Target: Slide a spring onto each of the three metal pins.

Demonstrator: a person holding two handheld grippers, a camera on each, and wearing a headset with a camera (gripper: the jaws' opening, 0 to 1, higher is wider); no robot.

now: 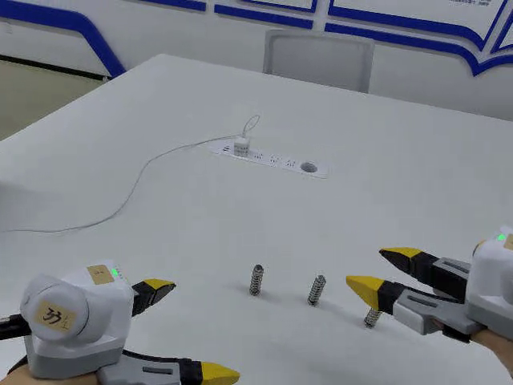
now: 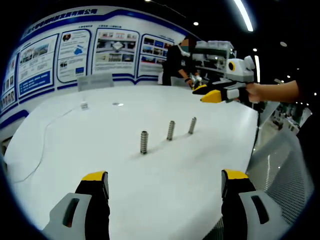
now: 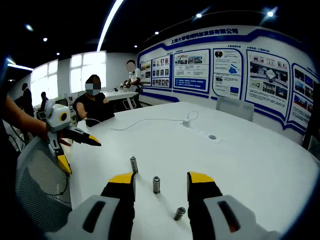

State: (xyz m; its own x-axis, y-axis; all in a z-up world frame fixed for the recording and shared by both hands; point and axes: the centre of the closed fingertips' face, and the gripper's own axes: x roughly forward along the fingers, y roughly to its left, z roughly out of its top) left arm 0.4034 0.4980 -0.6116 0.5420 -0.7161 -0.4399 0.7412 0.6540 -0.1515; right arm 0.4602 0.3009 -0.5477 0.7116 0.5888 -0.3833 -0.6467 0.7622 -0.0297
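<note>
A wall [image 3: 235, 60] of blue-framed posters backs the room, and a chair [image 1: 319, 58] stands at the far edge of the white desk [image 1: 200, 208]. The left gripper [image 1: 188, 329] hovers over the near edge, level, its jaws wide apart and empty. The right gripper [image 1: 375, 271] hangs at the right, jaws apart and empty, pointing left. A power strip [image 1: 272, 159] lies mid-desk. Three springs [image 1: 317, 289] stand in a row between the grippers, the rightmost just below the right gripper's tips

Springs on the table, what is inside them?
The three springs stand on the white table. Their coils wrap all the way round, so the inside is covered. Whatever stands inside each one cannot be seen.
</note>
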